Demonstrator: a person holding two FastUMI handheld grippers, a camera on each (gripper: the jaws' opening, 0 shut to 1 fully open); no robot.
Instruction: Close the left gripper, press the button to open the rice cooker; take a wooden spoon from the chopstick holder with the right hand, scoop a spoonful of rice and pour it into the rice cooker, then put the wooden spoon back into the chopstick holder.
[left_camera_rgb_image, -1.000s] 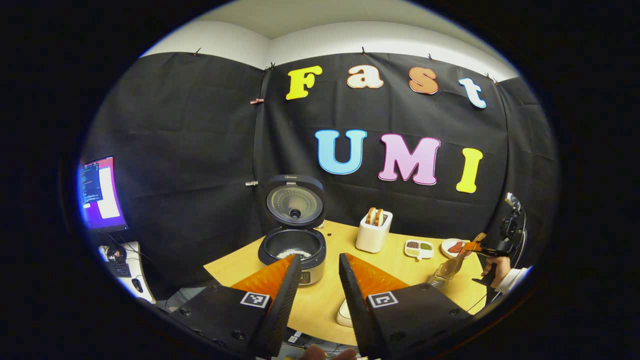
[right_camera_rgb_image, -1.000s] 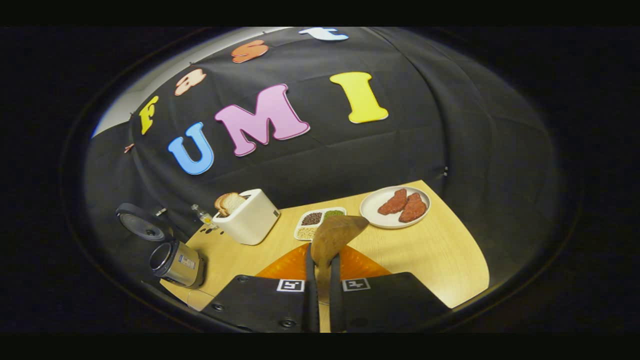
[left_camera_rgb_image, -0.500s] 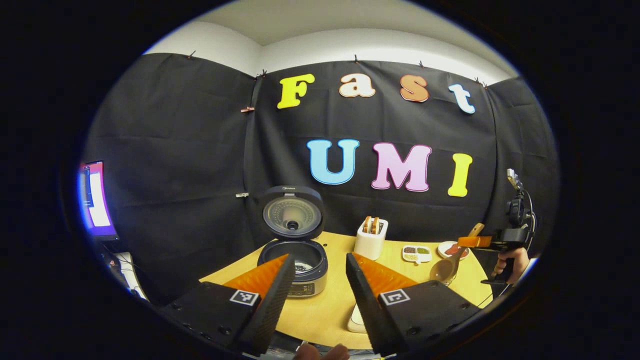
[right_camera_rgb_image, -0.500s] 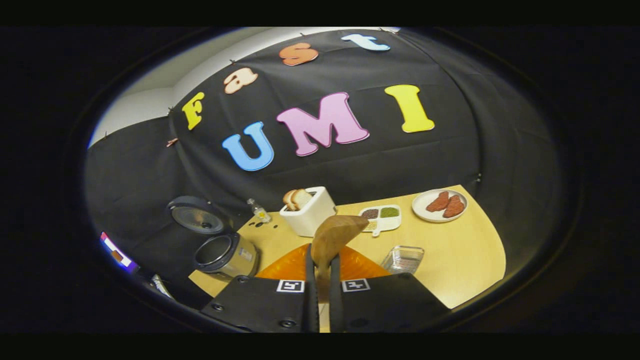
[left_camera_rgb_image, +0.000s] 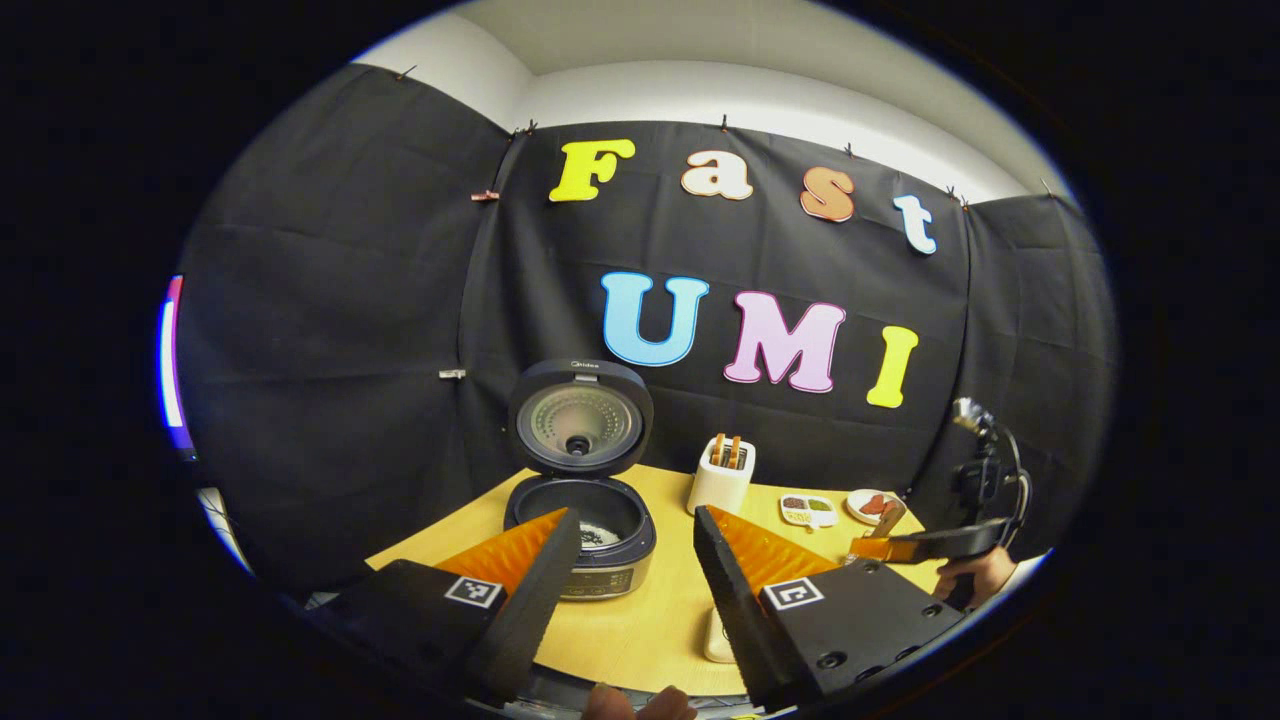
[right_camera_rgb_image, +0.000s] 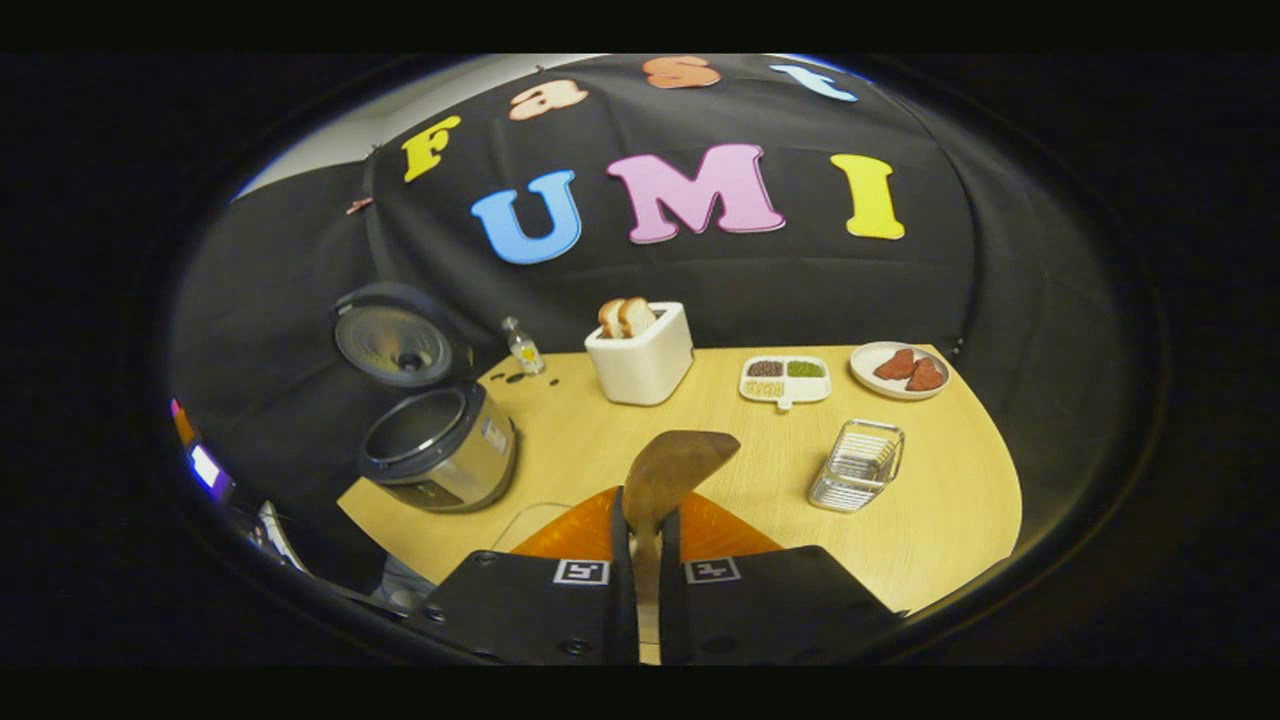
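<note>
The rice cooker (left_camera_rgb_image: 585, 535) stands open on the wooden table (left_camera_rgb_image: 650, 620), its round lid (left_camera_rgb_image: 580, 420) upright behind the pot. My left gripper (left_camera_rgb_image: 625, 565) hovers open in front of it with nothing between its fingers. Out at the right a hand (left_camera_rgb_image: 975, 575) holds my right gripper (left_camera_rgb_image: 900, 548). In the right gripper view, my right gripper (right_camera_rgb_image: 645, 515) is shut on the handle of the wooden spoon (right_camera_rgb_image: 675, 465), whose bowl points forward over the table. The wire chopstick holder (right_camera_rgb_image: 858, 465) sits to the right of the spoon. The rice cooker (right_camera_rgb_image: 440, 450) is to the left.
A white toaster (right_camera_rgb_image: 642, 350) with bread stands at the back. A divided dish (right_camera_rgb_image: 785, 380) of grains and a plate (right_camera_rgb_image: 900, 368) of meat lie to its right. A small bottle (right_camera_rgb_image: 522, 347) is behind the cooker. A pale dish (left_camera_rgb_image: 715, 635) sits near the front edge.
My right gripper has swung with the spoon, so the wire holder and more of the table came into its view. In the left gripper view it has dropped lower. My left gripper drew back slightly.
</note>
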